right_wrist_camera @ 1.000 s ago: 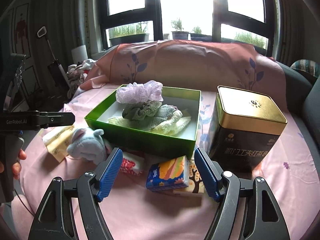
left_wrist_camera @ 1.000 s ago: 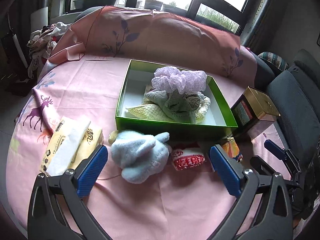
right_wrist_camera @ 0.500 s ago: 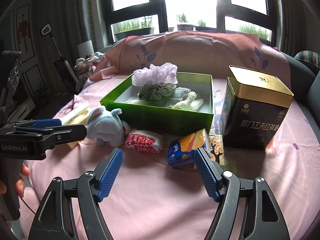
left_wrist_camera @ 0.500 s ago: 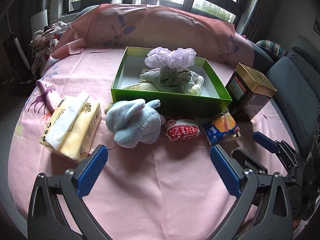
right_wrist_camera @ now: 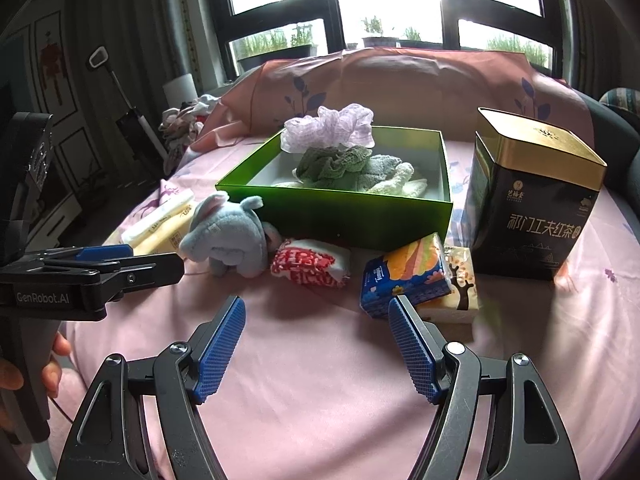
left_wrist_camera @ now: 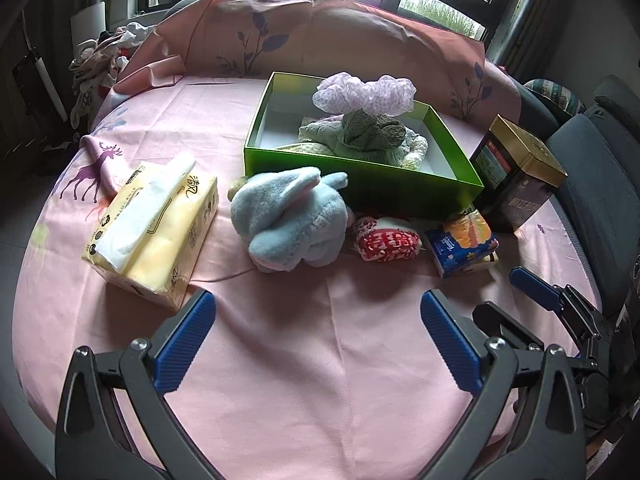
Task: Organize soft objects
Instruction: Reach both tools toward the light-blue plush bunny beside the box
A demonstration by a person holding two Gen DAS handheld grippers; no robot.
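A green open box holds a lilac frilly cloth, a green knit cloth and pale towels. A blue plush elephant lies on the pink sheet in front of the box. My left gripper is open and empty, well short of the plush. My right gripper is open and empty, just short of a blue tissue pack.
A red-and-white packet lies between plush and tissue pack. A yellow tissue box sits left. A black-and-gold tea tin stands right of the box. A pink pillow lies behind. A grey chair stands right.
Both grippers have pulled back from the box and objects. More of the pink sheet now shows in front of them. Both stay open and empty.
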